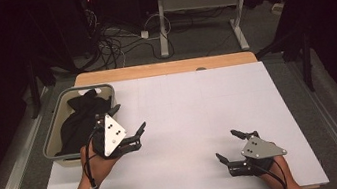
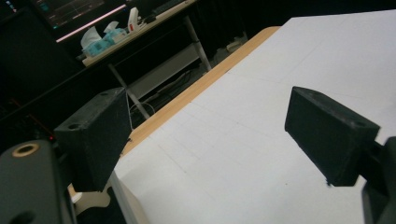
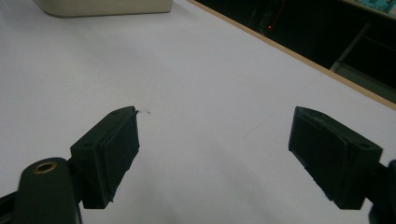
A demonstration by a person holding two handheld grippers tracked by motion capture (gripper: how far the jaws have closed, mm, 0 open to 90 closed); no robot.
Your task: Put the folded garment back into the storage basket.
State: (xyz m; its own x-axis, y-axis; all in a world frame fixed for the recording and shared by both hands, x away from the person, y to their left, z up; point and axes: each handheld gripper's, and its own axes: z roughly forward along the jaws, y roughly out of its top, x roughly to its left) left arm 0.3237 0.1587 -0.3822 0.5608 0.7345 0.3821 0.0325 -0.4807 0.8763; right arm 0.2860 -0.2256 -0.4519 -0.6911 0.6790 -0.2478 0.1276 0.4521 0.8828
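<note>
Item: black cloth (image 1: 79, 122) — a dark, crumpled garment heaped in the grey basket (image 1: 53, 137) at the left edge of the white table (image 1: 200, 115). It fills most of the basket, a fold rising above the far rim. Whether it is one piece or several cannot be told.

Item: left gripper (image 1: 129, 125) — held in the person's left hand (image 1: 96, 162), just beside the basket's right wall, over its near right corner. Jaws stand wide apart with nothing between them; the left gripper view confirms the gap, with bare table seen through it and a desk beyond.

Item: right gripper (image 1: 228, 145) — held low over the near right part of the table, well apart from the basket. Jaws likewise spread and empty; in the right gripper view they frame plain white surface, with the basket's pale wall (image 3: 102, 6) far off at the top edge.

Step in hand, as judged: the opening reach — the left gripper is poised beside the basket, the cloth not yet touched, the table bare and ready to receive it.

Next move calls for: swinging the left gripper over the rim and down onto a raised fold, closing on enough fabric to lift without dragging the basket. The right gripper likely waits to take a second hold once the cloth comes clear.
</note>
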